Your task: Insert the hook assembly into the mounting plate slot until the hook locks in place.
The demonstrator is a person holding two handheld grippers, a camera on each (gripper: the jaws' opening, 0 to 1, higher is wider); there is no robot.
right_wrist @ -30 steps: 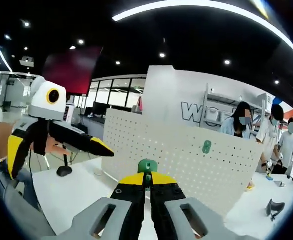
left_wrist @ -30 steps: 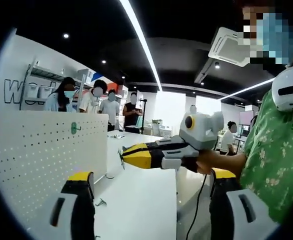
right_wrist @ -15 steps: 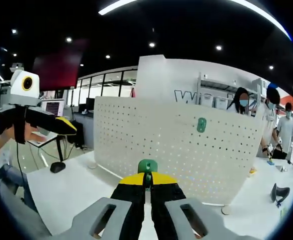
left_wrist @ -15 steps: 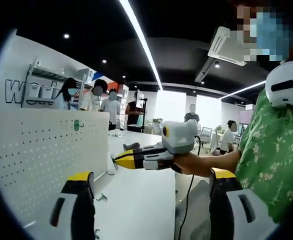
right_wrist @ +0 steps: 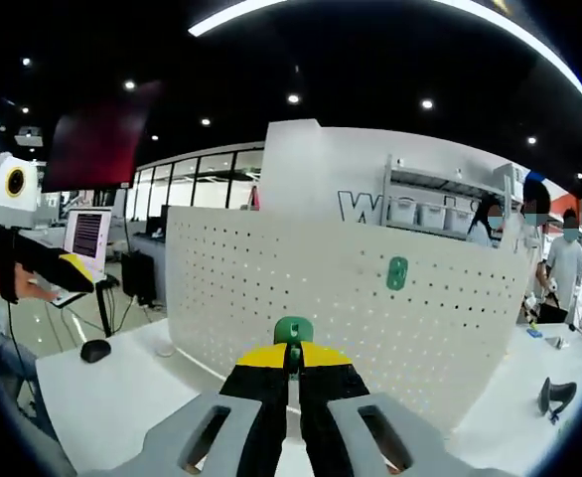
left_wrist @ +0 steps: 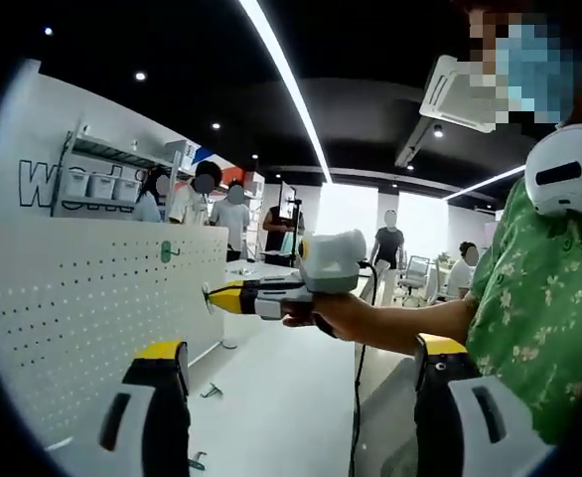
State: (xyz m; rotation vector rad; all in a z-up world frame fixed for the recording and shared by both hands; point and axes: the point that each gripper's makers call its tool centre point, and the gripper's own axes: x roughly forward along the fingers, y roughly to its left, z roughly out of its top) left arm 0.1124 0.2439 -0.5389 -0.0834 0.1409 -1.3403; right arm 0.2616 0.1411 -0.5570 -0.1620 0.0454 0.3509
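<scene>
The right tool point(right_wrist: 292, 370) is clamped on a green hook point(right_wrist: 293, 330), whose rounded head pokes up just above the closed yellow tips. From the left gripper view, the same tool point(left_wrist: 212, 295) is held out by a hand point(left_wrist: 323, 312) with its tip just beside the face of the white pegboard point(left_wrist: 82, 308); whether the hook's prongs already touch the holes is too small to tell. The pegboard stands upright on the white worktop point(left_wrist: 291, 397), and a second green hook point(right_wrist: 397, 273) already hangs on it, higher up the board.

The left tool point(left_wrist: 301, 383) stands with its jaws wide apart and empty, well back from the board.

To do this step well, I judge the right tool should bring the hook square to the board, prongs lined up with a pair of holes, then press straight in and tip downward until it seats. Any roll of the wrist would likely make the prongs skid over the face. The grip should hold until the hook feels locked. Loose metal pieces point(left_wrist: 210, 392) lie on the worktop at the board's foot.
</scene>
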